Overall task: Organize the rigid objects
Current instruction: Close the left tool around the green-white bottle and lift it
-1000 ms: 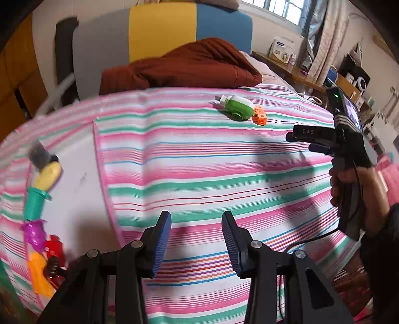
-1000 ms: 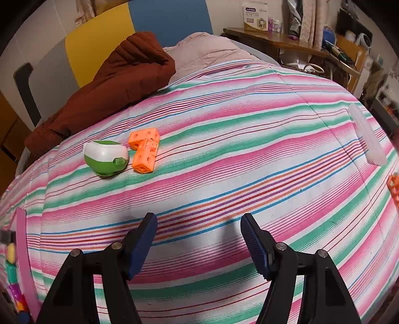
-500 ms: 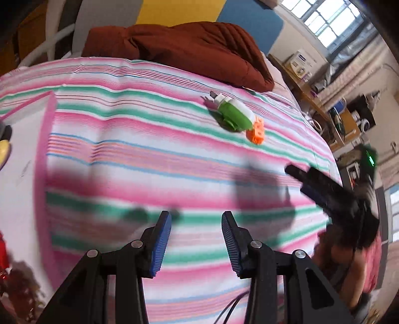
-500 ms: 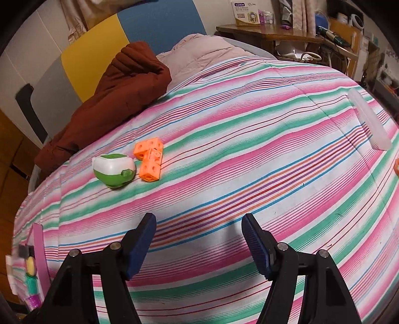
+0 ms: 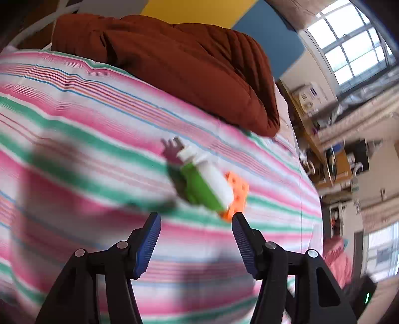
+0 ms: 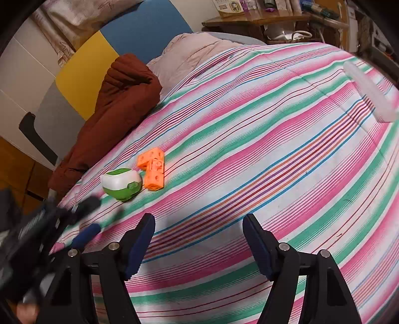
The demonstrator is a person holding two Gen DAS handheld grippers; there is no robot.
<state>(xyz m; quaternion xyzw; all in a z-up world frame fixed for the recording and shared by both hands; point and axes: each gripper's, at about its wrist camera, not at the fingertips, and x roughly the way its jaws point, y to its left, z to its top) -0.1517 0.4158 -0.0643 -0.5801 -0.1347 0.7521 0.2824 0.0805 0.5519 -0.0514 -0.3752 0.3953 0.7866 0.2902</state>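
A green and white toy lies on the striped bedspread, with an orange block piece touching its far side. My left gripper hovers just short of the toy; its jaws are opening and nothing is between them. In the right wrist view the same green and white toy and the orange block piece lie left of centre. My right gripper stands open and empty above the bedspread, well short of both. The left gripper shows blurred at the left edge there.
A rust-brown quilt is heaped at the head of the bed, just beyond the toys. A clear plastic box edge lies at the far right of the bedspread. A desk with clutter stands past the bed.
My left gripper swung right across the bed, closing in on the green and white toy, and its jaws widened. The toy row at the left dropped out of view. The right gripper hardly moved.
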